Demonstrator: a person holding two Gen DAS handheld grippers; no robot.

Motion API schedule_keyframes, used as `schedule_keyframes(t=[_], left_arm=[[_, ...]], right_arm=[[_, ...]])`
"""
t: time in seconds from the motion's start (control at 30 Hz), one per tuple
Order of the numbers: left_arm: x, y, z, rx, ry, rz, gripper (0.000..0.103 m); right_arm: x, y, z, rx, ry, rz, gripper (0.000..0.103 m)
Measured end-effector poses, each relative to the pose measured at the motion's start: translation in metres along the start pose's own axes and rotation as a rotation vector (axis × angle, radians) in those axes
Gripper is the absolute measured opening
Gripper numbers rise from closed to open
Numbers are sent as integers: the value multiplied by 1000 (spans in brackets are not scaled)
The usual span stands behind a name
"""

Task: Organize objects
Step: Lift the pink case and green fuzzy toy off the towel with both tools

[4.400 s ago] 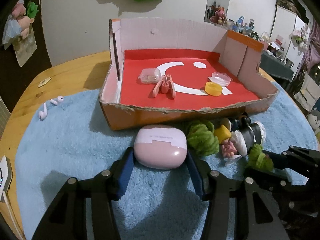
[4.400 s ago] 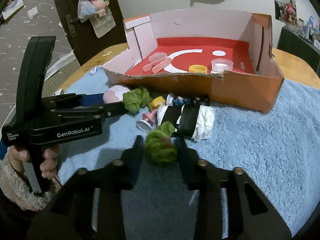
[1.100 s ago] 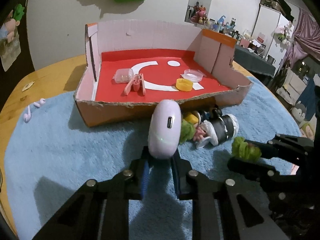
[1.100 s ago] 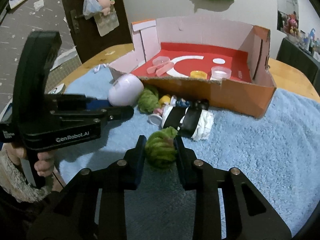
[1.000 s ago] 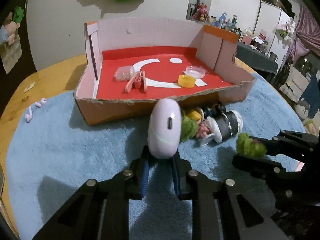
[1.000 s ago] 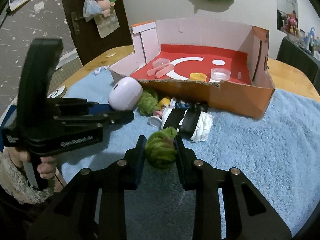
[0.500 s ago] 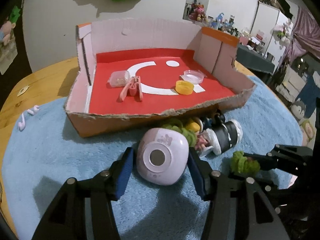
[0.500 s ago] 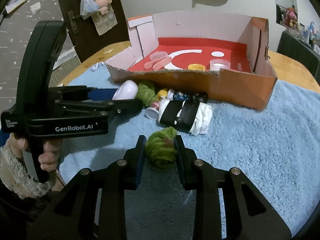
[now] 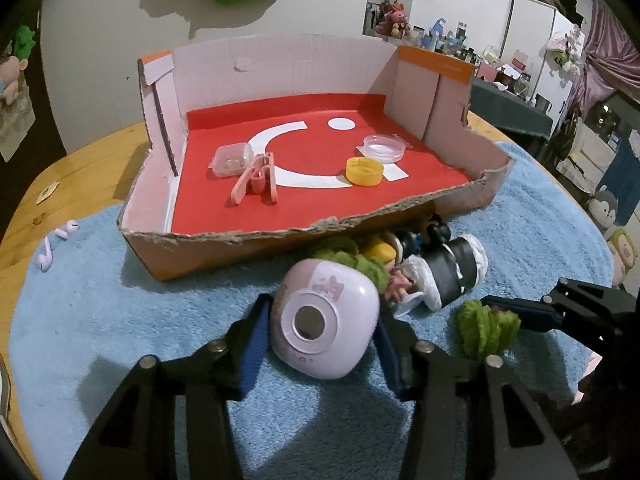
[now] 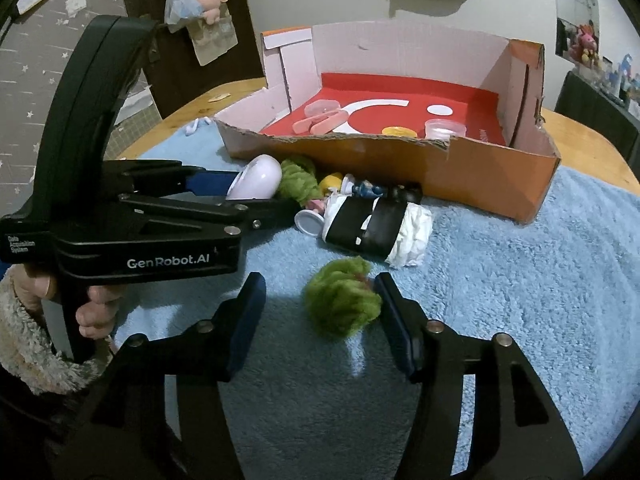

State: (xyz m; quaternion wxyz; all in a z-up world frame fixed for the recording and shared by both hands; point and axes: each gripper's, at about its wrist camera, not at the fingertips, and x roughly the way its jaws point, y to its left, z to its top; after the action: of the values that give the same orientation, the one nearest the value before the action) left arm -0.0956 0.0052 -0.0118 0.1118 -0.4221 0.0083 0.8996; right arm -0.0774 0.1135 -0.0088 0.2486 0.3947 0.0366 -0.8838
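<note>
A pink earbud case (image 9: 324, 324) lies on the blue towel (image 9: 100, 320) with its round face toward the left wrist camera. My left gripper (image 9: 322, 308) is closing on it, and both blue pads touch its sides. The case (image 10: 256, 178) also shows in the right wrist view, at the left gripper's tips. A green yarn ball (image 10: 340, 300) rests on the towel between the fingers of my right gripper (image 10: 320, 284). Those jaws are opening: the left pad stands clear of the ball and the right pad is beside it.
A torn cardboard box (image 9: 260, 236) with a red floor stands just behind and holds a clear case (image 9: 232, 160), pink clip (image 9: 256, 184), yellow cap (image 9: 364, 170) and clear lid (image 9: 383, 148). A second green ball (image 9: 348, 256), a small doll (image 9: 396, 284) and a black-and-white roll (image 9: 456, 272) lie against its front. Two earbuds (image 9: 46, 258) lie at the left.
The left jaws widened and the case tipped from standing on edge to lying face toward the camera, then the pads came in on it. The right jaws let go of the green ball.
</note>
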Motion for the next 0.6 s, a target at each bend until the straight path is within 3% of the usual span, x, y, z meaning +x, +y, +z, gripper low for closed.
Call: schedule_keyframes(t=[0.07,0.13,0.6], left_arm=[[0,0,0,1,-2,2,50],[-1,-1,-1,-1,-6,5,50],[-16,-3,-4,-23,-34,-11,49]], right_arm=[[0,-2,0,1,0,-17,33],[-2,-5,-1,17,1,-10,29],[-10,-7,2,23,-22,-13,27]])
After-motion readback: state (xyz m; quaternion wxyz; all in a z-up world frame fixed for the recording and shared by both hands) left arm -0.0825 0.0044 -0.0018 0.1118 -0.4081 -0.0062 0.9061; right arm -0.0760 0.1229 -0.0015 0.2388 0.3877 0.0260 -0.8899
